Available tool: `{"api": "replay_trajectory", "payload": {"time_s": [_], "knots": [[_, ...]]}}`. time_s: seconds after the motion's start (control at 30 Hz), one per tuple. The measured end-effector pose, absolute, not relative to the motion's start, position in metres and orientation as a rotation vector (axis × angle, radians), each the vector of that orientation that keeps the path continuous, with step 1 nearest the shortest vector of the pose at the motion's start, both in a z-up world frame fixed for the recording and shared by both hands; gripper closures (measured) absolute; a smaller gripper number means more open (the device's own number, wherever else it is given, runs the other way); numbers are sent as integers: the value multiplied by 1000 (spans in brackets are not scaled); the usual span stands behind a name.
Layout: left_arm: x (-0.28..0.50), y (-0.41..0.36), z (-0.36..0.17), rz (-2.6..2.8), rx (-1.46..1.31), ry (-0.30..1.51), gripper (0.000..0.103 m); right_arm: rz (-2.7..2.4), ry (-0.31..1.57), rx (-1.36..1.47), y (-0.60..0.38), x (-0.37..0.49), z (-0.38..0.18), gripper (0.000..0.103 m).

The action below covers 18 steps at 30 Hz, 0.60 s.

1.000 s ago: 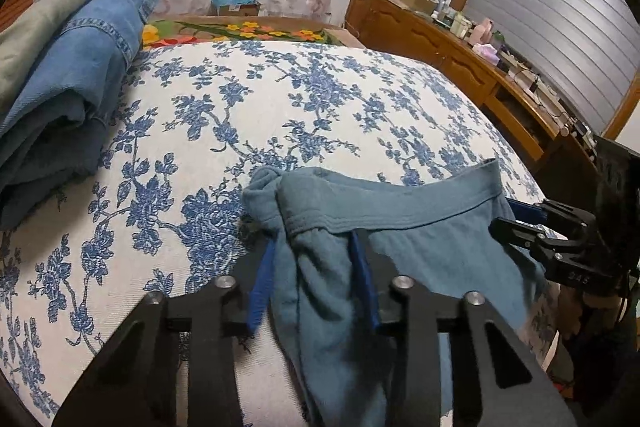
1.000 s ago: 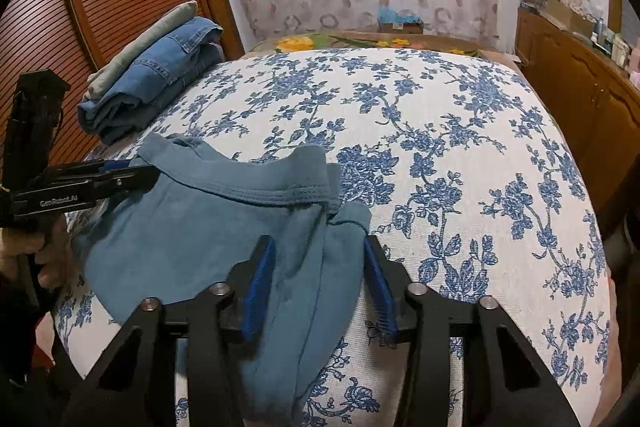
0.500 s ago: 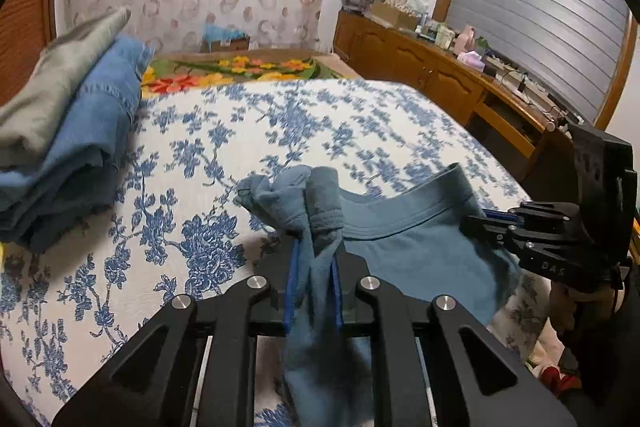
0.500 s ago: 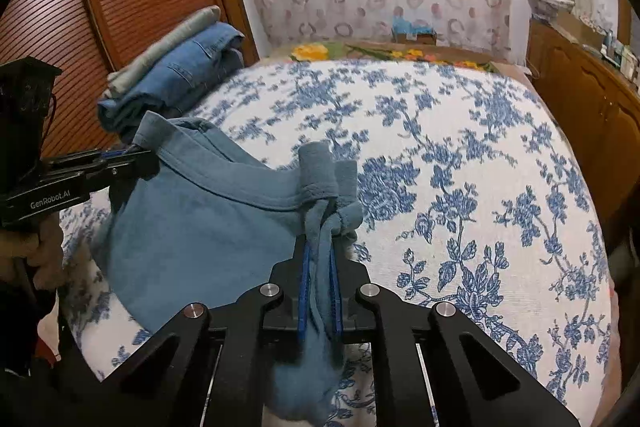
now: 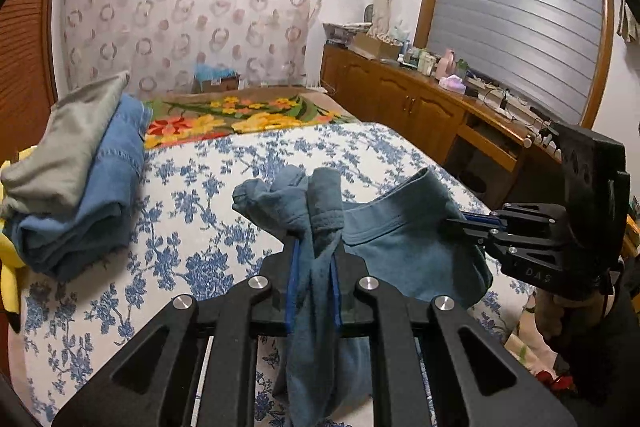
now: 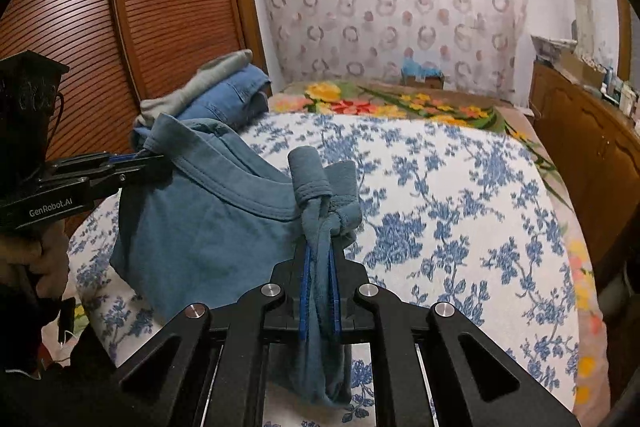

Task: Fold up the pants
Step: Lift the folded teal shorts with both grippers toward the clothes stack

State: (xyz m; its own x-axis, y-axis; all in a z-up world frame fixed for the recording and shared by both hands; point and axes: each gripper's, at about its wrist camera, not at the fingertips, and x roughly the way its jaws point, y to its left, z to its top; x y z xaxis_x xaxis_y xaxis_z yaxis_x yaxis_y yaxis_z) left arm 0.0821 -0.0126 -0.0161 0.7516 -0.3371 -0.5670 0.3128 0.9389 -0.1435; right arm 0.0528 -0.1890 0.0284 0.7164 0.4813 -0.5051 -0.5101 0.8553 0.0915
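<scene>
The teal pants [image 5: 392, 247] hang by their waistband over the flowered bed [image 5: 200, 211], bunched at each end: left claw [image 5: 314, 287] clamped on one corner, right claw [image 6: 319, 291] clamped on the other.

At centre frame we see a bed [image 5: 208, 187] in a blue-flowered cover, with folded clothes [image 5: 76, 179] stacked at its left and a flowered blanket [image 5: 240, 115] beyond.

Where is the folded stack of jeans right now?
The folded jeans lie under a grey garment at the bed's left edge in the left wrist view, by the wooden slatted door, beyond the held teal pants.
</scene>
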Motion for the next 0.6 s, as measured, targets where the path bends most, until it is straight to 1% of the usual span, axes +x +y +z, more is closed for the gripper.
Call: {"api": "replay_trajectory", "payload": {"time_s": [0.37, 0.6], "knots": [[66, -3, 17, -339, -37, 538, 89, 572, 467, -69, -189, 42, 57, 95], [57, 15, 29, -299, -45, 503, 89, 605, 420, -99, -176, 39, 75, 95]]}}
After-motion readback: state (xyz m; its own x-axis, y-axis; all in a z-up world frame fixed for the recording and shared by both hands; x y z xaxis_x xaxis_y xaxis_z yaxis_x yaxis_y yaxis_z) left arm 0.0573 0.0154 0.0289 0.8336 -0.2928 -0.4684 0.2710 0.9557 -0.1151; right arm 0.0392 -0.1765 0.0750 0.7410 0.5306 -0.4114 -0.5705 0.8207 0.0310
